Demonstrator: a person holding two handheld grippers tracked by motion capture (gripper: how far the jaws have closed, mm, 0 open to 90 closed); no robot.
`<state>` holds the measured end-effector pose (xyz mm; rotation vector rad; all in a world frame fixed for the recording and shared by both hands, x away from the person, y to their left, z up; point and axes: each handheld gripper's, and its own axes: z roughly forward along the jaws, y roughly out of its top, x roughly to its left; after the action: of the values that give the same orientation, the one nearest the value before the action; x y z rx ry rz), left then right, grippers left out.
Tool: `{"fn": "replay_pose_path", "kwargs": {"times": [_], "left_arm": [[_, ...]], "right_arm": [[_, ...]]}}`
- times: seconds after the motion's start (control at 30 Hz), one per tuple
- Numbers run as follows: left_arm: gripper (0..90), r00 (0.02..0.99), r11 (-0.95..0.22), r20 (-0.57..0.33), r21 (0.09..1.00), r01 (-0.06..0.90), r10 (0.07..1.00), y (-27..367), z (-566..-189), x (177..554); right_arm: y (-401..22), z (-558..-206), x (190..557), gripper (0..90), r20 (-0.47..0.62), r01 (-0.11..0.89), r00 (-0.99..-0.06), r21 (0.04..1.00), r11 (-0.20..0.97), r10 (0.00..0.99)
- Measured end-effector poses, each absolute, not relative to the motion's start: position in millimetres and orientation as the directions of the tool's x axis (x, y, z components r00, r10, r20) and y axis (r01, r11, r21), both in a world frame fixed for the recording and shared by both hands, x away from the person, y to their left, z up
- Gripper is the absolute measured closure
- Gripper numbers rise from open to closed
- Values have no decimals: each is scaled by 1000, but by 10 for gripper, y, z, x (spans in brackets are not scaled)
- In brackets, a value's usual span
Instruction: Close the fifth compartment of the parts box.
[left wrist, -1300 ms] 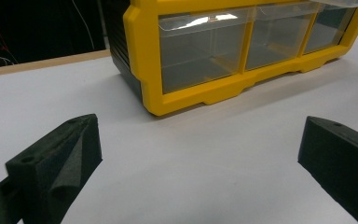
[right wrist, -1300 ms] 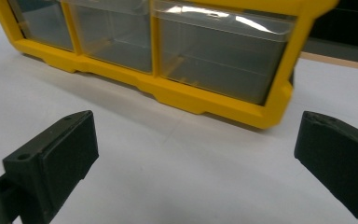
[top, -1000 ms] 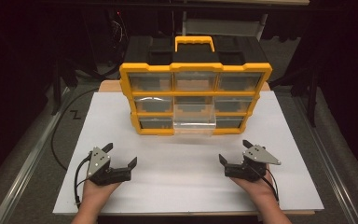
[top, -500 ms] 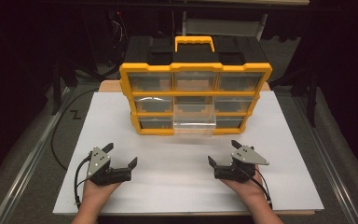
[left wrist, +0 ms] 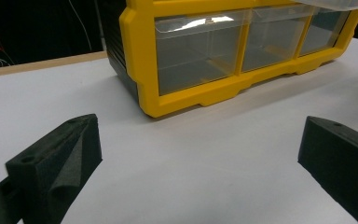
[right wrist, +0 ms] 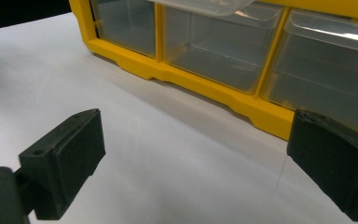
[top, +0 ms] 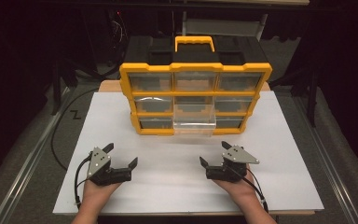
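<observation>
So the yellow organizer [top: 196,100] with the clear drawers is standing upright at the far middle of the white table [top: 279,186], black body behind it and a yellow carry handle [top: 194,43] on top. One clear drawer [top: 194,122] in the middle column is sticking out toward the person, hanging over the bottom row. Both tongs are sitting on the near side, well apart from the box. The left tongs [top: 121,156] are gaping wide with nothing between them. The right tongs [top: 213,154] are also standing open and empty, jaws having just been closing a touch, pointing at the organizer's lower drawers.
</observation>
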<state>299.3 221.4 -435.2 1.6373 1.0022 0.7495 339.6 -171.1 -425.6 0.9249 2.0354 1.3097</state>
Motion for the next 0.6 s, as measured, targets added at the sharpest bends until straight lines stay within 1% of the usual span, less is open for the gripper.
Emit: {"fn": "replay_pose_path", "kwargs": {"times": [0.03, 0.13, 0.27, 0.3, 0.33, 0.57, 0.6], "left_arm": [[1, 457, -122, -5, 961, 248, 889, 2214, -4353, 2993], [1, 458, -122, -6, 961, 249, 889, 2215, -4352, 2993], [1, 461, -120, -7, 962, 246, 887, 2209, -4349, 2985], [1, 461, -120, -7, 962, 246, 887, 2209, -4349, 2985], [1, 462, -119, -8, 962, 245, 887, 2207, -4348, 2982], [1, 461, -117, -8, 964, 241, 888, 2202, -4352, 2990], [1, 461, -117, -8, 964, 241, 888, 2202, -4352, 2990]], "right_arm": [[-1701, -4258, 3399, 52, -63, 256, -638, 923, 288, 767], [-1673, -4254, 3399, 76, -53, 260, -643, 923, 283, 764], [-1638, -4246, 3392, 139, -47, 263, -650, 923, 283, 758], [-1638, -4246, 3392, 139, -47, 263, -650, 923, 283, 758], [-1626, -4241, 3385, 180, -51, 256, -654, 924, 284, 755], [-1610, -4244, 3385, 367, -41, 268, -663, 920, 287, 748], [-1610, -4244, 3385, 367, -41, 268, -663, 920, 287, 748]]}}
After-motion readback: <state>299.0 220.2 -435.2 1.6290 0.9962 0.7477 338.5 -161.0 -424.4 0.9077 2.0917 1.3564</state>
